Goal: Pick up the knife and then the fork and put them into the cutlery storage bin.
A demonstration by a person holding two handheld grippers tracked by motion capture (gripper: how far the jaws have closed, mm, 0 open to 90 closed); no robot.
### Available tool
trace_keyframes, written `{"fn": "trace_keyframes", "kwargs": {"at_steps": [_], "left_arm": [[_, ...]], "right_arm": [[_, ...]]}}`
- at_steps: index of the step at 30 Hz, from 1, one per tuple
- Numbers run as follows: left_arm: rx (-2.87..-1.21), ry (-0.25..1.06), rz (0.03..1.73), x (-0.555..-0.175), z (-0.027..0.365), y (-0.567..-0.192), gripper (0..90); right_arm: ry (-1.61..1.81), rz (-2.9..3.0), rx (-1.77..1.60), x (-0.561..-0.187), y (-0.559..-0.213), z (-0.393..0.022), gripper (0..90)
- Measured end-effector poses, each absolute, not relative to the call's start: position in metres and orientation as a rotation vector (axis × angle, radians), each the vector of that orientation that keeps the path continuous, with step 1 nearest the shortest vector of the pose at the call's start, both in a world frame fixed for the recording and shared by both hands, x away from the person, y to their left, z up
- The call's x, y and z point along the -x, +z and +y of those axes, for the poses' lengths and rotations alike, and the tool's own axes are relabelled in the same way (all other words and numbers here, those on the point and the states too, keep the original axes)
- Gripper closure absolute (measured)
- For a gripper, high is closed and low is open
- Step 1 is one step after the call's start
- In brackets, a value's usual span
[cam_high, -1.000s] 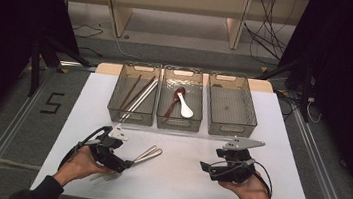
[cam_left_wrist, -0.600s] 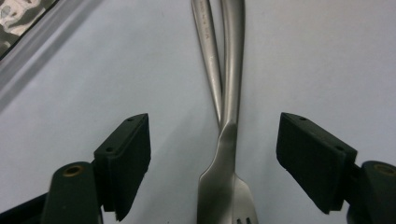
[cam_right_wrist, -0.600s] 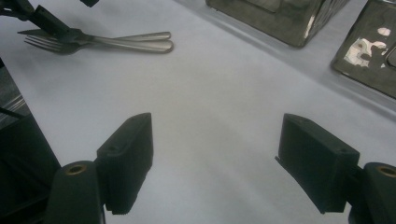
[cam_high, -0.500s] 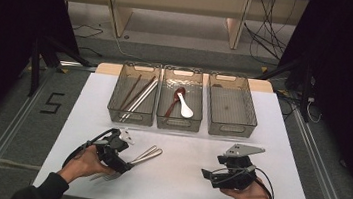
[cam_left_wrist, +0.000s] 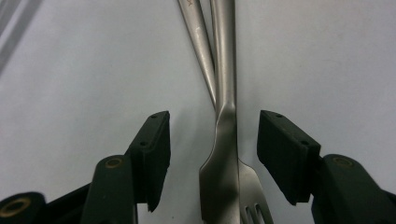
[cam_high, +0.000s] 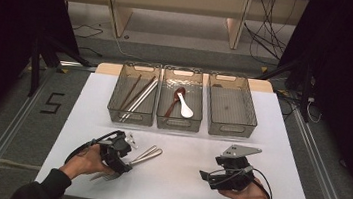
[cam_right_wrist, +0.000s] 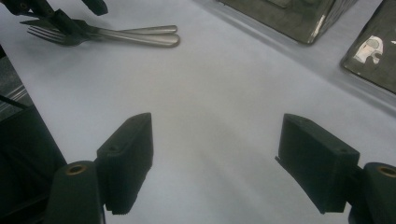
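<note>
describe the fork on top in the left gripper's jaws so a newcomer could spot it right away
On the white table, below the row of three clear bins, two metal forks lie crossed near the left gripper. The upper fork sits between its jaws, which have just been closing but do not yet touch it. Its handle overlaps the lower fork, whose tines peek out beside it.

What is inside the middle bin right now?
The middle bin holds a white spoon and a dark reddish spoon, which cross each other. Anything beneath them is hidden.
</note>
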State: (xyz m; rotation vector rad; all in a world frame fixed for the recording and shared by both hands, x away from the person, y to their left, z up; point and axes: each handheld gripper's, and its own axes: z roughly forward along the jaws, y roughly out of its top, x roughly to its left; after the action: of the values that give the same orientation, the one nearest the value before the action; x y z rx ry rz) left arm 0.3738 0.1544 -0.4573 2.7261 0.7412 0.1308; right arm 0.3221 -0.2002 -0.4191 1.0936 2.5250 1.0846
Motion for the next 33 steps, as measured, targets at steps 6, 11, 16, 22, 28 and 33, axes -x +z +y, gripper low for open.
{"fn": "trace_keyframes", "kwargs": {"at_steps": [6,11,16,22,28,33], "left_arm": [[-2.754,0.101,0.723,-0.377,0.15,-0.462,49.9],[-2.78,0.087,0.689,-0.376,0.144,-0.464,56.0],[-2.791,0.086,0.678,-0.379,0.144,-0.462,63.1],[-2.826,0.095,0.648,-0.377,0.141,-0.461,75.2],[-2.821,0.099,0.675,-0.376,0.139,-0.461,77.7],[-2.826,0.125,0.658,-0.374,0.139,-0.459,78.4]], "right_arm": [[1.08,2.53,-1.091,-0.323,-0.42,-0.201,27.4],[1.078,2.536,-1.094,-0.324,-0.422,-0.2,27.6],[1.078,2.538,-1.092,-0.324,-0.422,-0.2,27.9],[1.075,2.536,-1.098,-0.325,-0.422,-0.2,28.4],[1.075,2.535,-1.098,-0.325,-0.422,-0.2,28.6],[1.079,2.531,-1.095,-0.325,-0.421,-0.2,29.1]]}}
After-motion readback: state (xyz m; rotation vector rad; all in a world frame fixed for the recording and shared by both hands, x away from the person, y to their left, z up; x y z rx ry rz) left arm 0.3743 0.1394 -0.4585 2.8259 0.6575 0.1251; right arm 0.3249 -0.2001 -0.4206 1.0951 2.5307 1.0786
